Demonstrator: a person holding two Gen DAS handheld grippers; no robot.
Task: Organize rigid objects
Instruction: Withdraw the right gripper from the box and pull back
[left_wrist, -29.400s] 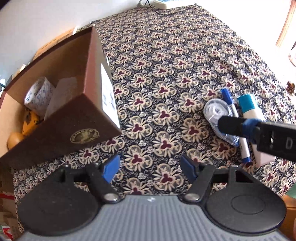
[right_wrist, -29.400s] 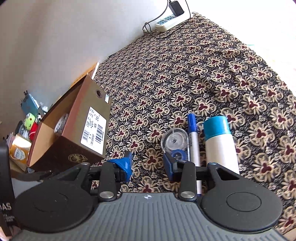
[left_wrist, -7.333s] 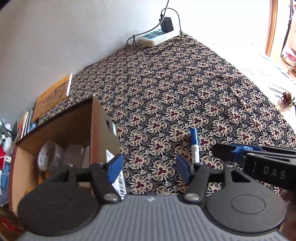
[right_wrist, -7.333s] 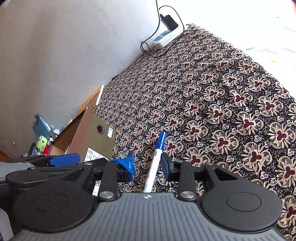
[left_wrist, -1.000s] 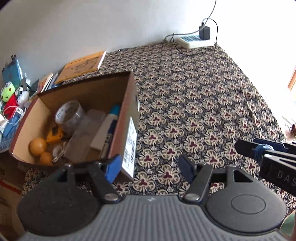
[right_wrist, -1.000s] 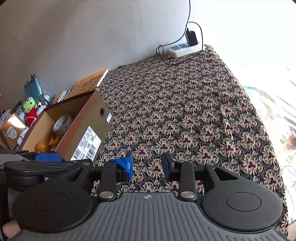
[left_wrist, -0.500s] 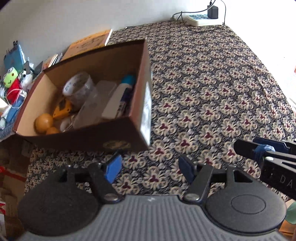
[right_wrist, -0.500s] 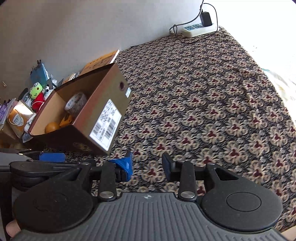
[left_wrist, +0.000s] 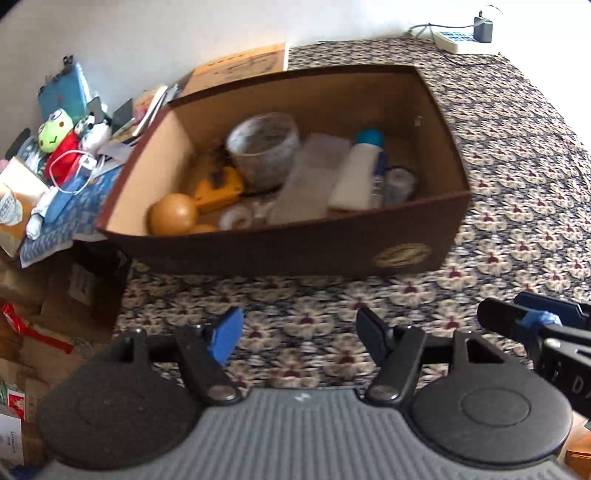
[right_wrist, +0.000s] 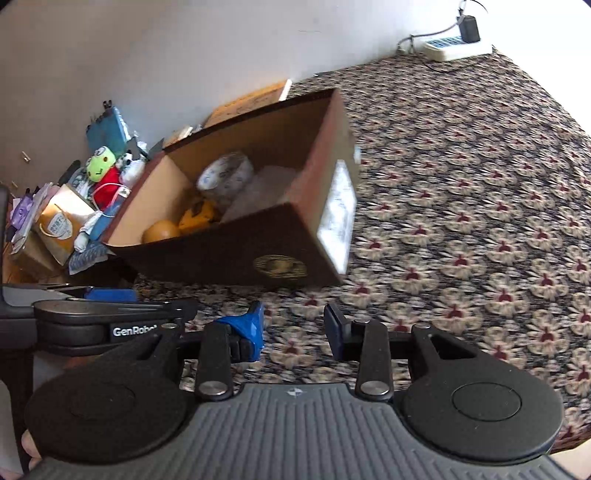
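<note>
Brown cardboard box (left_wrist: 258, 251) on the patterned cloth (left_wrist: 517, 155), open-topped and loaded.

Inside the box: a roll of tape (left_wrist: 263, 149) at the back, a white bottle with a blue cap (left_wrist: 356, 173), a blue marker (left_wrist: 377, 177) beside it, a round clear tape dispenser (left_wrist: 399, 181), a yellow item (left_wrist: 218, 188), an orange ball (left_wrist: 173, 218). The left claw (left_wrist: 299, 332) stands wide apart over the cloth, holding nothing. The right claw (right_wrist: 293, 328) has just been opening, nothing between its jaws. Stuffed toys (left_wrist: 70, 133) and clutter lie left of the box.
</note>
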